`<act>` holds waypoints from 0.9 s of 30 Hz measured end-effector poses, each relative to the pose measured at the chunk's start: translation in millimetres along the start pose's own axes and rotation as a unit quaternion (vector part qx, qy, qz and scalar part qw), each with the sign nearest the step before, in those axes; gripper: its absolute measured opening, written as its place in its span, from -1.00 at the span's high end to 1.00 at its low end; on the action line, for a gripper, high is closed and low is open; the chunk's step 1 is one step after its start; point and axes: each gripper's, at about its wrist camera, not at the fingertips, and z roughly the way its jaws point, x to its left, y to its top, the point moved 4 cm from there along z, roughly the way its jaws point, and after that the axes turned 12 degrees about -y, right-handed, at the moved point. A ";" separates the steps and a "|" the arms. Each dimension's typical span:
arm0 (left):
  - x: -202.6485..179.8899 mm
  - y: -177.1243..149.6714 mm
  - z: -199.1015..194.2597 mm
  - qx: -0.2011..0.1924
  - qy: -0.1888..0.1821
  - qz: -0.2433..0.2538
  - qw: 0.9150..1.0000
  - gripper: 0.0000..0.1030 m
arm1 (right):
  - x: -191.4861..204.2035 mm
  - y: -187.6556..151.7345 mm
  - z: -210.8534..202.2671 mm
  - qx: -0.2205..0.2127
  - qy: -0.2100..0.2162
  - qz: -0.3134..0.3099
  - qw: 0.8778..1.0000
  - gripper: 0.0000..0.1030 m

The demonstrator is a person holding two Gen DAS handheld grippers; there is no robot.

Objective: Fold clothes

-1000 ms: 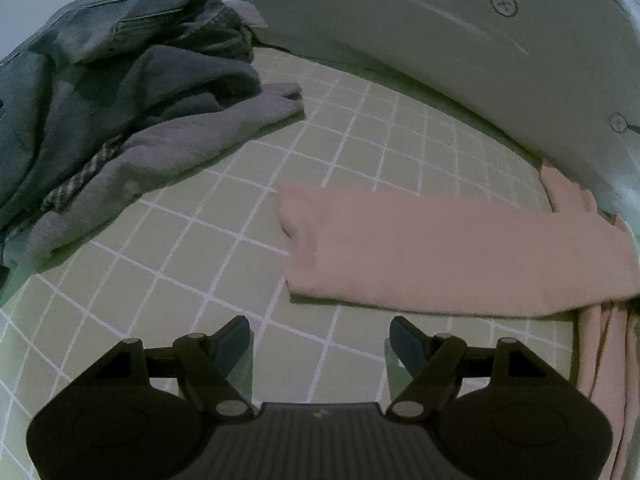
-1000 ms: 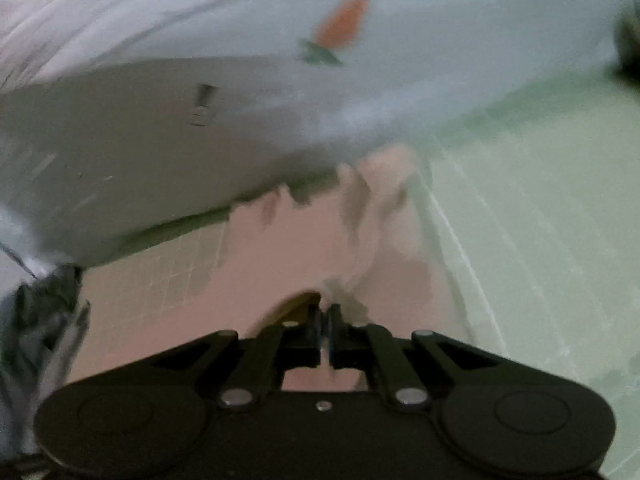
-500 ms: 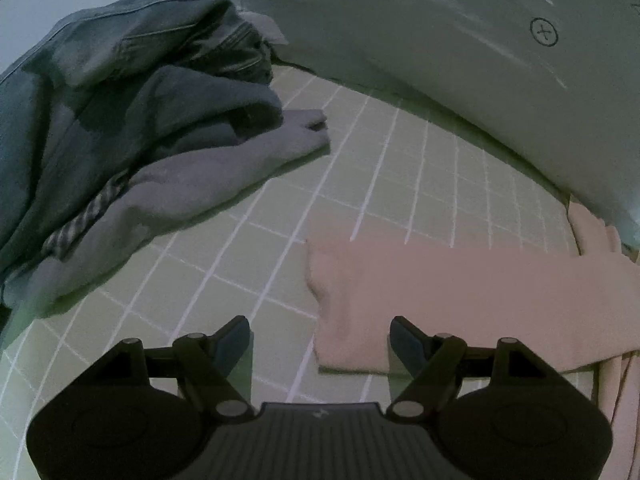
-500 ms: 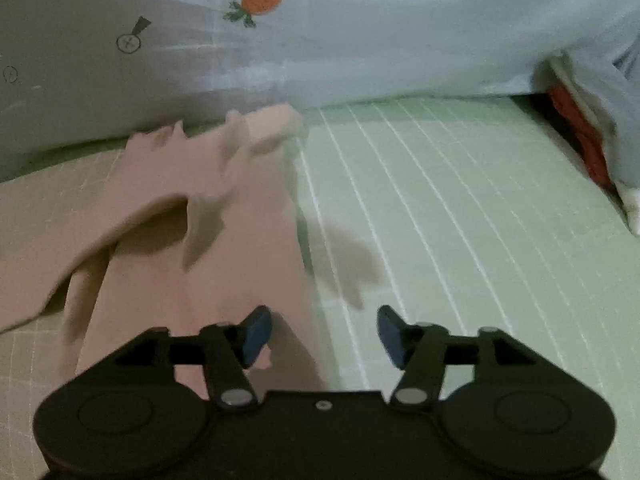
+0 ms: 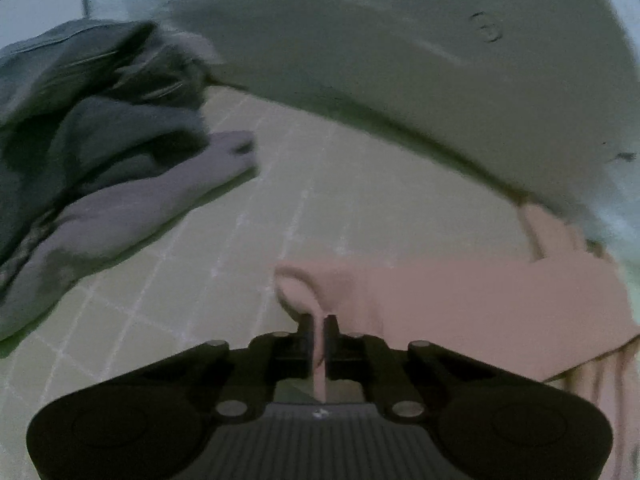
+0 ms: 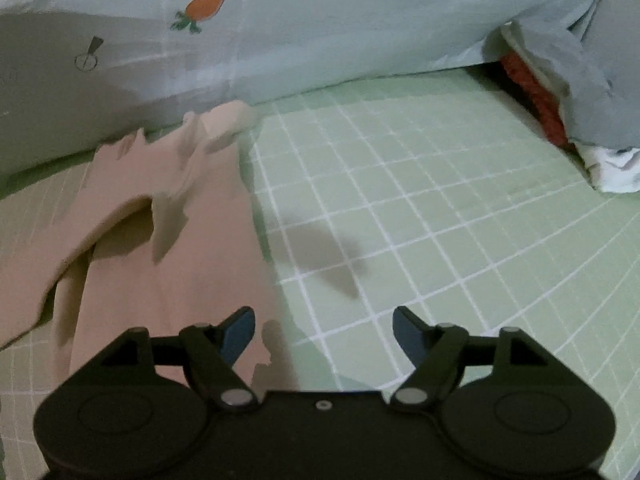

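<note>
A pink garment (image 5: 472,312) lies on the green checked sheet (image 5: 224,280), folded into a long band. My left gripper (image 5: 319,322) is shut on the band's left end, and pink cloth runs between its fingers. In the right wrist view the same pink garment (image 6: 160,240) lies at the left with a fold raised. My right gripper (image 6: 323,332) is open and empty just above the garment's right edge. The left wrist view is motion-blurred.
A pile of grey and denim clothes (image 5: 92,132) lies at the left. A pale pillow with a carrot print (image 6: 320,28) runs along the back. A grey and orange bundle (image 6: 560,92) sits at the far right of the sheet (image 6: 460,220).
My left gripper moved onto the band's left end and shut on it. My right gripper, shut one second ago, opened and let go of the pink cloth.
</note>
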 end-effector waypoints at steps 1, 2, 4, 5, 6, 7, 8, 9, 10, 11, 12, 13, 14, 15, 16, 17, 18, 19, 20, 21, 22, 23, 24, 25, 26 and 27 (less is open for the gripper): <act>-8.8 2.2 -2.6 -0.005 -0.009 0.012 1.000 0.91 | -2.7 -0.2 -0.6 -0.002 0.001 0.004 1.000 -0.49; -18.2 4.2 -5.4 -0.011 -0.019 0.022 1.000 0.91 | -6.8 -0.5 -0.4 -0.002 0.002 0.010 1.000 -0.49; -40.0 7.1 -11.8 -0.020 -0.044 0.039 0.998 0.91 | -14.5 -1.9 -0.7 -0.002 0.003 0.022 1.000 -0.49; -52.8 7.4 -15.2 -0.023 -0.061 0.045 0.997 0.92 | -19.8 -4.3 -1.8 -0.002 0.004 0.028 1.000 -0.49; -66.0 6.7 -18.3 -0.025 -0.076 0.052 0.995 0.92 | -25.1 -6.8 -2.9 -0.003 0.004 0.034 0.999 -0.49; -81.2 4.9 -20.9 -0.025 -0.092 0.062 0.993 0.92 | -30.5 -9.2 -4.2 -0.004 0.004 0.039 0.999 -0.49; -97.8 1.9 -23.5 -0.023 -0.109 0.075 0.991 0.92 | -36.7 -11.8 -6.3 -0.008 0.004 0.045 0.999 -0.49; -114.6 -1.8 -26.2 -0.020 -0.126 0.086 0.988 0.92 | -42.7 -14.2 -7.8 -0.011 0.004 0.049 0.999 -0.49; -132.3 -7.4 -29.2 -0.015 -0.148 0.096 0.984 0.92 | -48.8 -16.6 -9.3 -0.014 0.004 0.053 0.998 -0.49; -150.6 -15.1 -32.4 -0.006 -0.174 0.104 0.979 0.92 | -55.7 -19.7 -10.3 -0.016 0.005 0.059 0.998 -0.49; -168.5 -23.7 -36.0 0.004 -0.198 0.114 0.974 0.92 | -62.3 -22.6 -10.3 -0.015 0.006 0.065 0.998 -0.49; -185.5 -32.8 -39.2 0.016 -0.218 0.127 0.968 0.92 | -69.0 -25.5 -10.4 -0.014 0.007 0.071 0.997 -0.49; -200.9 -43.1 -41.9 0.030 -0.231 0.144 0.962 0.90 | -75.6 -28.4 -10.5 -0.013 0.008 0.077 0.997 -0.49; -214.4 -54.4 -44.2 0.044 -0.240 0.158 0.957 0.85 | -81.5 -31.2 -10.0 -0.011 0.009 0.082 0.997 -0.49; -225.6 -66.4 -45.7 0.058 -0.245 0.168 0.953 0.77 | -85.6 -33.6 -9.7 -0.010 0.011 0.083 0.996 -0.49; -234.4 -77.0 -46.9 0.070 -0.247 0.174 0.951 0.54 | -89.4 -35.8 -9.4 -0.009 0.013 0.083 0.996 -0.49; -238.1 -85.1 -46.6 0.079 -0.245 0.173 0.951 0.40 | -90.5 -37.0 -9.5 -0.010 0.016 0.076 0.997 -0.49; -238.4 -91.0 -45.4 0.086 -0.241 0.166 0.952 0.11 | -91.6 -38.1 -9.6 -0.011 0.018 0.069 0.997 -0.49; -236.6 -94.4 -44.7 0.087 -0.232 0.156 0.956 -0.12 | -92.4 -39.2 -9.9 -0.013 0.021 0.061 0.998 -0.51; -234.3 -95.7 -44.2 0.084 -0.221 0.148 0.960 -0.19 | -91.5 -39.7 -11.3 -0.017 0.027 0.051 0.998 -0.55; -231.2 -95.8 -44.2 0.080 -0.206 0.139 0.965 -0.28 | -90.1 -39.0 -12.7 -0.023 0.035 0.038 0.998 -0.62; -226.3 -94.7 -45.4 0.073 -0.188 0.128 0.971 -0.34 | -86.9 -37.9 -14.5 -0.031 0.043 0.025 0.998 -0.66; -220.3 -94.2 -47.0 0.067 -0.171 0.117 0.976 -0.36 | -82.4 -36.4 -16.2 -0.040 0.052 0.013 0.998 -0.80; -214.7 -94.1 -49.0 0.061 -0.155 0.106 0.980 -0.41 | -76.9 -34.4 -16.9 -0.049 0.061 0.002 0.997 -0.97; -209.0 -94.2 -50.3 0.058 -0.137 0.098 0.984 -0.47 | -71.3 -32.3 -17.7 -0.057 0.071 -0.010 0.996 -1.00; -202.7 -93.7 -50.4 0.057 -0.116 0.090 0.987 -0.50 | -65.4 -30.2 -18.4 -0.066 0.080 -0.022 0.994 -1.00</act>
